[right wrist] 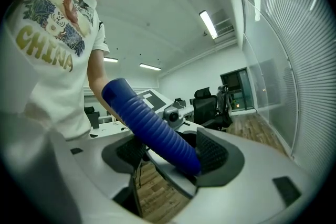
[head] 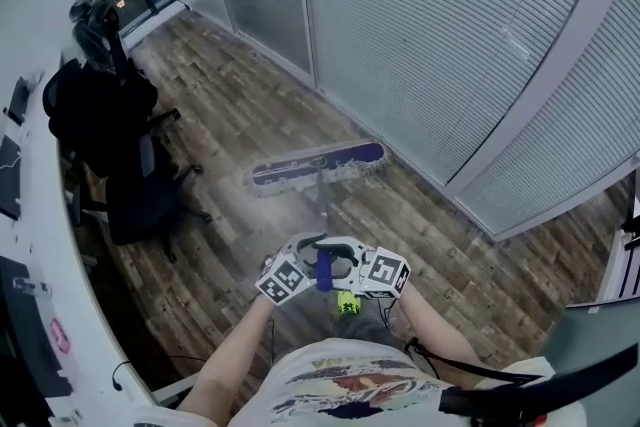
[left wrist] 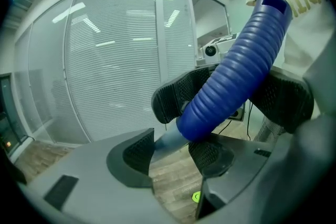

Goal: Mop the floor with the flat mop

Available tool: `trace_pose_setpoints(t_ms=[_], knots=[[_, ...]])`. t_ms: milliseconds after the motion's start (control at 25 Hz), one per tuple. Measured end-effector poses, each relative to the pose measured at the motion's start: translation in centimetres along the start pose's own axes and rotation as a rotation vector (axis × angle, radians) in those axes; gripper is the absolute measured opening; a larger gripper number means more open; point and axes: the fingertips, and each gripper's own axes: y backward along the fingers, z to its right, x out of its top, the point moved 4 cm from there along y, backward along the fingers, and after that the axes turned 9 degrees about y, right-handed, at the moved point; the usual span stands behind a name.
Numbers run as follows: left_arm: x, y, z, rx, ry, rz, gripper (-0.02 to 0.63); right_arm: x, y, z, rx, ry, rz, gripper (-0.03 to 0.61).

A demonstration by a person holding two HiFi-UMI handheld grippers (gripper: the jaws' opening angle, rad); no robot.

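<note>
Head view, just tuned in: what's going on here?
A person is mopping the wood floor. The left gripper and right gripper face each other, both with jaws clamped on the blue grip at the top of the mop handle. The mop head lies flat on the floor ahead, near the glass wall. A black office chair stands to the left.

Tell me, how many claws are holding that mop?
2. The left claw and the right claw both clamp the mop handle, close together in front of the person.
</note>
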Motion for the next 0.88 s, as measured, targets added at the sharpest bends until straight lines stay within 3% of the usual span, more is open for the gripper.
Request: trace_pose_setpoints(t_ms=[240,880], knots=[[3.5,-1.1,-3.0,0.015,0.056,0.049,0.179,2.4,1.0,4.2,0.0,-0.002,0.026,0.272],[6.4,-3.4,-3.3,0.029,0.062,0.061,0.178,3.5,4.1,6.4,-0.001,0.023,0.072,0.272]])
